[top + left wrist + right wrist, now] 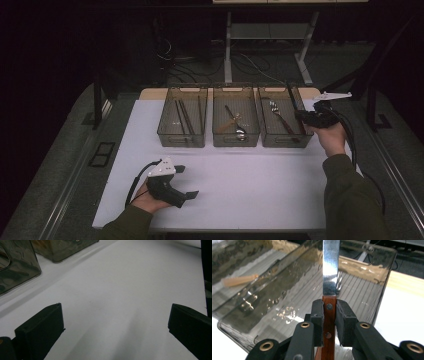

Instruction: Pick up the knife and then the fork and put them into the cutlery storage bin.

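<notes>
One knife [329, 315] clamped by handle between right claw [329, 312] pads.

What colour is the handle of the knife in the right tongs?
Reddish-brown wood with metal rivets. The knife handle shows best in the right gripper view.
</notes>
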### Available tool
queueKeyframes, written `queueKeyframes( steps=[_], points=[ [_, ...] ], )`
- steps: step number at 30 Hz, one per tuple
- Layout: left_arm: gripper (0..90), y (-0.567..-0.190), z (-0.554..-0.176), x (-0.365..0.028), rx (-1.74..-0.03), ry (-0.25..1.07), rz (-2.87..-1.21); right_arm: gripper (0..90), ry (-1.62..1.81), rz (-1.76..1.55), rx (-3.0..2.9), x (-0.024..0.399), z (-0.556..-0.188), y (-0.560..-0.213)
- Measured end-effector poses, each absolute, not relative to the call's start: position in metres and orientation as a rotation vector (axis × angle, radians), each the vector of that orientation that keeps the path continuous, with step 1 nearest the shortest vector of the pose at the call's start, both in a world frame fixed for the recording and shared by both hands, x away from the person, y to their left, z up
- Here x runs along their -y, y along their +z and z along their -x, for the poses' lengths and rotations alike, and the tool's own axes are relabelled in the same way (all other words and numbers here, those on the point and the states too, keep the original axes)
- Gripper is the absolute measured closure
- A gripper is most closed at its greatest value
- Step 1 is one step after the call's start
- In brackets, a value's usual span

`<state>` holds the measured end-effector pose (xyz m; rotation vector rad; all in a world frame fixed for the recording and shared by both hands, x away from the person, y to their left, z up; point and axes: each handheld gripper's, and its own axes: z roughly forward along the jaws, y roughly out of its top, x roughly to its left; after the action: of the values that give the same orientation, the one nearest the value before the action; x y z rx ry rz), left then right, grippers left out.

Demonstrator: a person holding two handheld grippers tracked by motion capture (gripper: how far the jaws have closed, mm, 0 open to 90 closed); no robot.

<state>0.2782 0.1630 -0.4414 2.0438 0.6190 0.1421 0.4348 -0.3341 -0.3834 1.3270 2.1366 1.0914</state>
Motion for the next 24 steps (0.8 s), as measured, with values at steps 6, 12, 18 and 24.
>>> queueKeyframes(
  steps=[6,12,18,24],
  points=[
    [0.0,-0.441,-0.278,-0.163,-0.616,0.142,-2.047,77.1,0.987,-1.352,-2.198,0.328,-0.438,-0.393],
    [0.0,-0.442,-0.278,-0.163,-0.615,0.142,-2.046,68.8,0.952,-1.358,-2.221,0.327,-0.439,-0.395],
    [0.0,-0.442,-0.278,-0.162,-0.614,0.141,-2.047,54.4,0.98,-1.382,-2.21,0.329,-0.439,-0.394],
    [0.0,-0.442,-0.278,-0.162,-0.614,0.141,-2.049,42.8,1.021,-1.406,-2.196,0.331,-0.437,-0.391]
  ],
)
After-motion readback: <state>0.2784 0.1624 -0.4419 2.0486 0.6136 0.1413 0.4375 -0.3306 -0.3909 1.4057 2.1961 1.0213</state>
